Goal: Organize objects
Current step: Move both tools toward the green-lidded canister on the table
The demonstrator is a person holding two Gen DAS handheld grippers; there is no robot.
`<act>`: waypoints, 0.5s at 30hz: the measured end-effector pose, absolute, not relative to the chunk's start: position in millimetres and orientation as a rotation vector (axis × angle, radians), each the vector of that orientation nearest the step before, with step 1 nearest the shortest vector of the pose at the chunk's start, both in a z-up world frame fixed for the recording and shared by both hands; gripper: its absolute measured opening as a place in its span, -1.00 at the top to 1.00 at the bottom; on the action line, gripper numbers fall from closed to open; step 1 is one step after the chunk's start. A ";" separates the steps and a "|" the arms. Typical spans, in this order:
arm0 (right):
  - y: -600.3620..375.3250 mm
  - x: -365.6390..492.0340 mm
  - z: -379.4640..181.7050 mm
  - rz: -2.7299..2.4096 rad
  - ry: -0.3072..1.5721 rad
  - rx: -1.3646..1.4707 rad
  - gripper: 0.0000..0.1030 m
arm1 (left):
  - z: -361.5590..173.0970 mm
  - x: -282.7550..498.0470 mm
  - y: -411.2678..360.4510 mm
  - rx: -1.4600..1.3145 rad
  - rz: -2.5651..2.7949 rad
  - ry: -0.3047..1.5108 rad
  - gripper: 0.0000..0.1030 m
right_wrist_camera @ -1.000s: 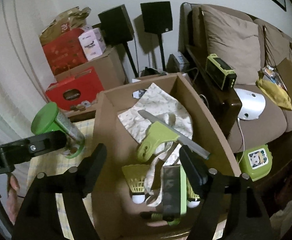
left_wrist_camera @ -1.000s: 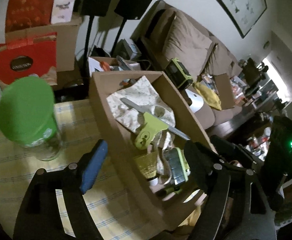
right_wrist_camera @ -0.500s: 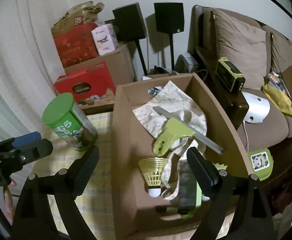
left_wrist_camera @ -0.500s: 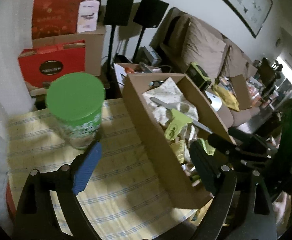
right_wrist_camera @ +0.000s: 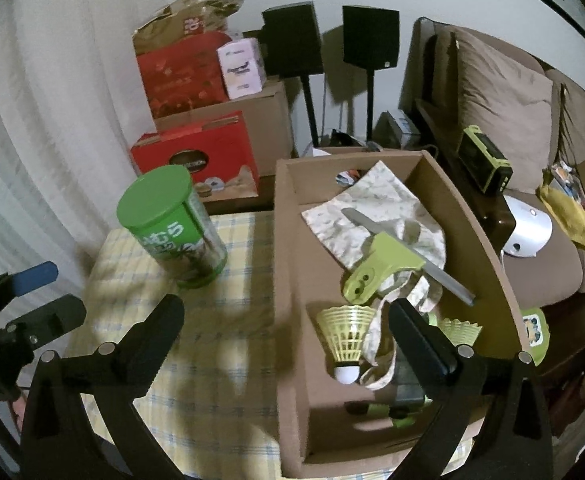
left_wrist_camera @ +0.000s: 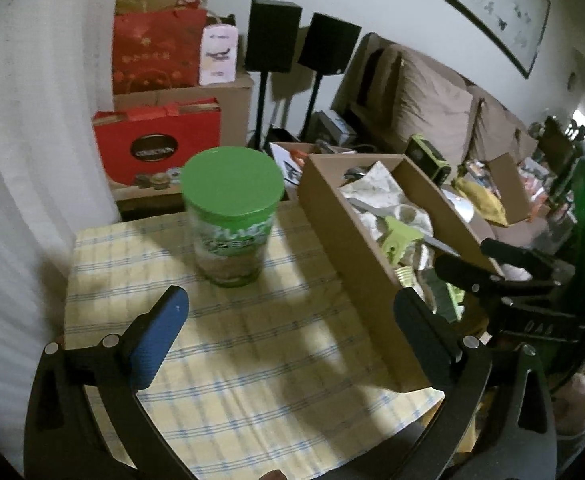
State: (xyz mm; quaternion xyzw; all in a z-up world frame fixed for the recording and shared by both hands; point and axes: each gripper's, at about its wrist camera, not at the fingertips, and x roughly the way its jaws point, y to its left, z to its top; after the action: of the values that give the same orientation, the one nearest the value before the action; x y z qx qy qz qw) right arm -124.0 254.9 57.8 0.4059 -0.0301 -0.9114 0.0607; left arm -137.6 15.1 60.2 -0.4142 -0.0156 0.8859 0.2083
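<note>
Left gripper (left_wrist_camera: 292, 320): jaws opening, nothing between. Right gripper (right_wrist_camera: 288, 324): jaws opening, straddling the cardboard box (right_wrist_camera: 292, 280) wall, gripping nothing. Green-lidded jar (left_wrist_camera: 230, 216): upright on checked tablecloth (left_wrist_camera: 252, 360), twelve o'clock of left gripper. Shuttlecock (right_wrist_camera: 346, 336): inside box.

Green-lidded jar (left_wrist_camera: 232, 216) on yellow cloth with blue check (left_wrist_camera: 252, 360), brown cardboard box (right_wrist_camera: 292, 280) beside jar, 2 pale-yellow shuttlecocks (right_wrist_camera: 344, 336) inside, red boxes (right_wrist_camera: 196, 160) behind jar

dim room, soft shadows across the tablecloth (left_wrist_camera: 252, 360), fisheye bending and dark vignetting at the edges.
</note>
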 end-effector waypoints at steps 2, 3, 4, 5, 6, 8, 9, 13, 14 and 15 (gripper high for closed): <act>249.7 -123.1 57.1 -2.754 -0.077 1.228 -0.99 | 59.4 -135.4 9.3 -1.152 2.479 -0.038 -0.99; 247.1 -123.0 56.7 -2.751 -0.072 1.228 -0.99 | 58.8 -133.8 6.4 -1.153 2.485 -0.039 -0.99; 244.3 -122.5 56.5 -2.749 -0.066 1.227 -0.99 | 58.4 -132.7 2.6 -1.153 2.494 -0.039 -0.99; 241.0 -122.0 56.2 -2.747 -0.058 1.227 -0.99 | 58.4 -132.1 0.6 -1.153 2.502 -0.039 -0.99; 238.2 -121.5 56.1 -2.745 -0.051 1.226 -0.99 | 58.3 -131.3 -2.1 -1.152 2.512 -0.038 -0.99; 232.4 -120.2 56.4 -2.741 -0.041 1.221 -0.99 | 57.4 -129.6 -7.1 -1.152 2.524 -0.048 -0.99; 229.9 -120.0 56.6 -2.741 -0.036 1.219 -0.99 | 57.3 -128.9 -10.3 -1.152 2.527 -0.059 -0.99; 219.6 -118.2 57.3 -2.736 -0.018 1.210 -0.99 | 56.0 -127.5 -21.4 -1.148 2.558 -0.084 -0.99; 218.1 -117.5 57.1 -2.735 -0.013 1.208 -0.99 | 55.7 -127.9 -23.6 -1.148 2.566 -0.087 -0.99; 215.7 -117.6 57.1 -2.733 -0.007 1.206 -0.99 | 55.3 -128.1 -26.4 -1.148 2.572 -0.093 -0.99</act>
State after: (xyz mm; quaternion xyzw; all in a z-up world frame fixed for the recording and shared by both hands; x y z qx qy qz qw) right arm -117.6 215.7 57.1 0.4026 -0.0023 -0.9121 0.0769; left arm -128.1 -26.4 55.3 -0.4022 -0.0325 0.9007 0.1610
